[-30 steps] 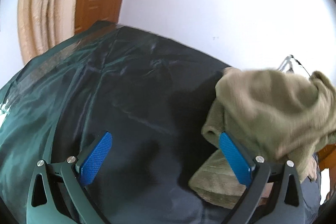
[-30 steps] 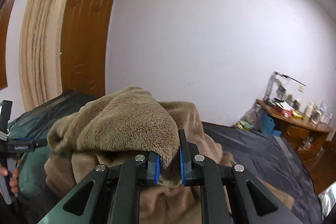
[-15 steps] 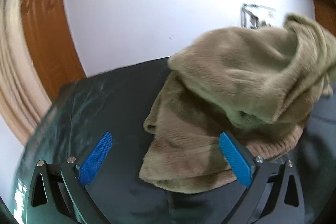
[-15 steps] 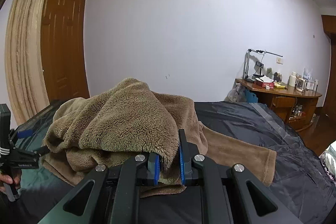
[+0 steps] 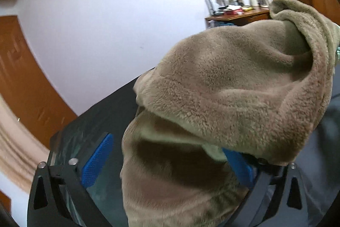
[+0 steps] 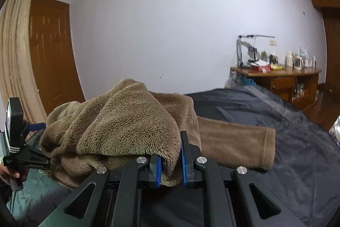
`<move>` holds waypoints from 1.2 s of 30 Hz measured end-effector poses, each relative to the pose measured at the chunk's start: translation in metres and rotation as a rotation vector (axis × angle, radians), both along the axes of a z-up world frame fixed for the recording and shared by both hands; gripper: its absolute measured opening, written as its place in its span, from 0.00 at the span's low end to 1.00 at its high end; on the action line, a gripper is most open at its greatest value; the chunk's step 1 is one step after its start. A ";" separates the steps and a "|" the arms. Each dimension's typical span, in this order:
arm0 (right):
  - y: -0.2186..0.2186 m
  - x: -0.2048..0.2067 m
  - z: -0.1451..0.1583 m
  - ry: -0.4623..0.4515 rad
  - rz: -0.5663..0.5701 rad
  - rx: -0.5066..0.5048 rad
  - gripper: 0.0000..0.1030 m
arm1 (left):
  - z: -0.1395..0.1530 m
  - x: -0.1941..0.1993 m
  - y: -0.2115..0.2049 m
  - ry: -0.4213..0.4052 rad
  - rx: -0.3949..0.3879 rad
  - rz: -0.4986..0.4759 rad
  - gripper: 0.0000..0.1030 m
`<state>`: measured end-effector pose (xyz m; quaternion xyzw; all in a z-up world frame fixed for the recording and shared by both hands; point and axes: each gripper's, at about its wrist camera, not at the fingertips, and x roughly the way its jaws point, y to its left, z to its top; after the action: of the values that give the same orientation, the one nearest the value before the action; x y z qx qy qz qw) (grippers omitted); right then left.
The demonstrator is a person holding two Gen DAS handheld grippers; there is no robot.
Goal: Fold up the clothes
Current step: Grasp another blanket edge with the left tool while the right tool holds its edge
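Observation:
A brown fleece garment (image 6: 131, 120) lies bunched on the dark bed cover (image 6: 286, 142), one sleeve (image 6: 235, 148) stretched out flat to the right. My right gripper (image 6: 171, 167) is shut on a thick fold at the garment's near edge. In the left wrist view the garment (image 5: 223, 88) fills the middle and right. My left gripper (image 5: 167, 163) is open, its blue pads (image 5: 97, 161) wide apart, with the fleece bulging between them and draped over the right finger. The right wrist view shows the left gripper (image 6: 31, 154) at the garment's left side, held by a hand (image 6: 10, 173).
A wooden desk (image 6: 276, 76) crowded with small items stands at the back right by the white wall. A brown door (image 6: 53, 52) and a beige curtain (image 6: 14, 67) are at the left. The bed cover stretches right and toward me.
My left gripper has swung right and closed in on the garment, so fleece now sits between its open fingers. The right gripper stays shut on the fold, and the pile has sunk lower.

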<state>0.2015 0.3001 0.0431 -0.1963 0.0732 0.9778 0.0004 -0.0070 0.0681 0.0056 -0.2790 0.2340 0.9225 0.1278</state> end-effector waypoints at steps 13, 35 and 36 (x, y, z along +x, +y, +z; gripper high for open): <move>0.013 0.006 -0.017 0.000 0.000 -0.036 0.14 | 0.024 0.017 0.030 0.070 -0.070 -0.169 0.73; 0.018 0.005 -0.018 0.005 0.015 -0.061 0.15 | 0.018 0.062 0.041 0.234 -0.235 -0.248 0.79; 0.018 0.005 -0.018 0.005 0.014 -0.061 0.15 | 0.017 0.064 0.041 0.233 -0.236 -0.247 0.79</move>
<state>0.2063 0.3181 0.0255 -0.1945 0.1015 0.9755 -0.0128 0.0573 0.1090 0.0227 -0.1524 0.3863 0.8920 0.1784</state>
